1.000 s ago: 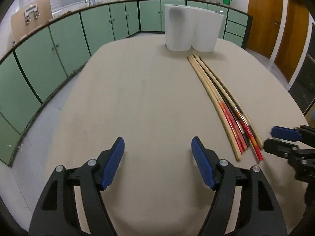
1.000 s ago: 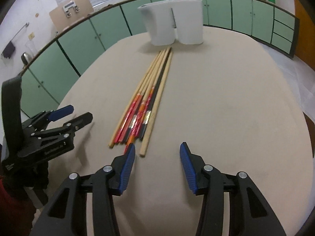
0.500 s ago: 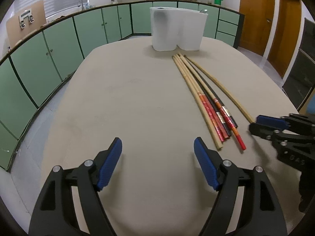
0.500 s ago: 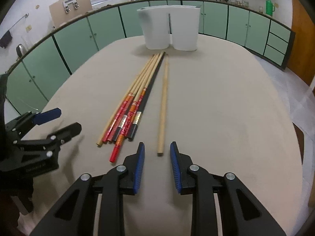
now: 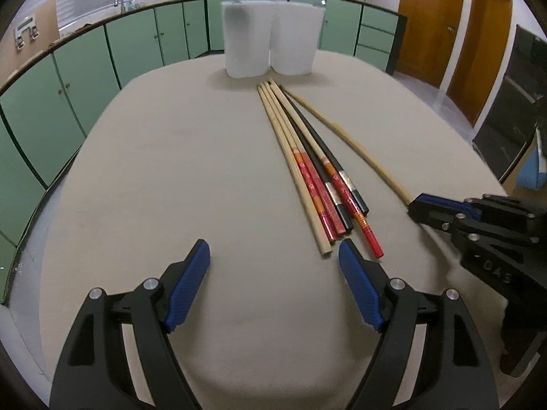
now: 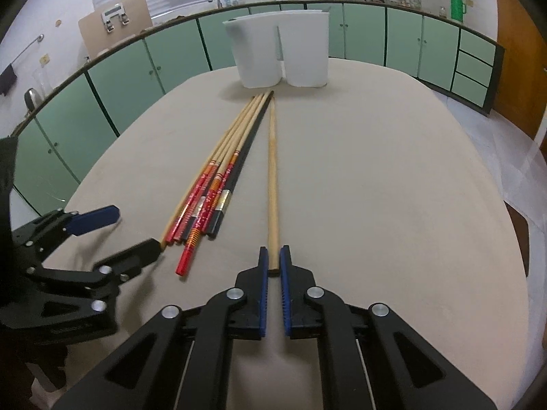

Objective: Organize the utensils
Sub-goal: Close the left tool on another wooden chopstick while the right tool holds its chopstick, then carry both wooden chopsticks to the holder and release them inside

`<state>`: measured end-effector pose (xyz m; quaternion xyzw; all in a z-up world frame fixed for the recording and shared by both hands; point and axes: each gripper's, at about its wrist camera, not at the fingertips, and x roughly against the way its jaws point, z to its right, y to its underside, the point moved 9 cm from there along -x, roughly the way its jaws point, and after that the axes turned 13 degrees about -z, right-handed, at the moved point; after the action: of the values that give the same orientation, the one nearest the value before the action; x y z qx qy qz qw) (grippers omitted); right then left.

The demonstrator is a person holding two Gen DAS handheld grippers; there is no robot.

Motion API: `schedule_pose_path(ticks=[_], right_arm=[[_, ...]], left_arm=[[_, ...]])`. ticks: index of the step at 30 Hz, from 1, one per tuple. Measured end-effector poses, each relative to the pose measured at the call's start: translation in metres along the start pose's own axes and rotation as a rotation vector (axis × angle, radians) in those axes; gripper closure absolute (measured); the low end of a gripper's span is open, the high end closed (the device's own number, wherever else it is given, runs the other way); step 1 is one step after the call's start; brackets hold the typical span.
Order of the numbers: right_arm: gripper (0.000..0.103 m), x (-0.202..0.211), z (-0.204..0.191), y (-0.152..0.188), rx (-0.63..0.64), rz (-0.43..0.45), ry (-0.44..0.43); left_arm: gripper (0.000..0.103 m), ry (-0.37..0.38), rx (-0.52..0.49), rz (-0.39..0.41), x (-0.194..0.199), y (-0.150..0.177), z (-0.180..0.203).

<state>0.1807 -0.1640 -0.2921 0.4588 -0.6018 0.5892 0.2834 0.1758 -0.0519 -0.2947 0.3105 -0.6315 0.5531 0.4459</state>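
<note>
Two white paper-towel rolls [image 5: 271, 46] touching at my beige surface's [image 5: 171, 171] far end; green cabinets [image 6: 136, 68] behind; wooden doors [image 5: 430, 24] right.

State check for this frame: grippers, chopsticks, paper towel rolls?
Right gripper: shut on the plain wooden chopstick, jaws just closed.
Left gripper: open, empty.
Chopstick bundle: lying flat on the table.
Paper towel rolls: upright, side by side.
</note>
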Motion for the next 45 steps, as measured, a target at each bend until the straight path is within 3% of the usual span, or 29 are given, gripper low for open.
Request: schedule_pose_path(ticks=[9,14,20,27,28,35,45], right_arm=[[0.096,0.0,0.001,0.001,-0.002,0.0,-0.006],[0.096,-0.001,0.0,0.001,0.003,0.009,0.0],[0.096,-0.003,-0.002,0.001,0.01,0.019,0.019],[0.096,-0.001,-0.001,0.0,-0.003,0.025,0.018],[0.096,-0.001,0.0,0.0,-0.01,0.024,0.013],[0.096,0.019,0.002,-0.004,-0.012,0.045,-0.001],[0.097,0.089,0.005,-0.038,0.011,0.163,-0.014]], left_arm=[[0.026,-0.071,0.075,-0.009,-0.001,-0.001,-0.029],[0.03,-0.068,0.087,-0.01,0.0,-0.002,-0.034],[0.053,-0.055,0.067,0.005,-0.001,-0.006,-0.023],[0.095,-0.064,0.024,0.016,0.0,-0.007,-0.008],[0.097,-0.067,0.021,0.016,0.0,-0.007,-0.007],[0.097,-0.068,0.034,0.043,0.014,-0.01,-0.01],[0.097,-0.09,0.023,0.218,0.096,-0.042,-0.023]])
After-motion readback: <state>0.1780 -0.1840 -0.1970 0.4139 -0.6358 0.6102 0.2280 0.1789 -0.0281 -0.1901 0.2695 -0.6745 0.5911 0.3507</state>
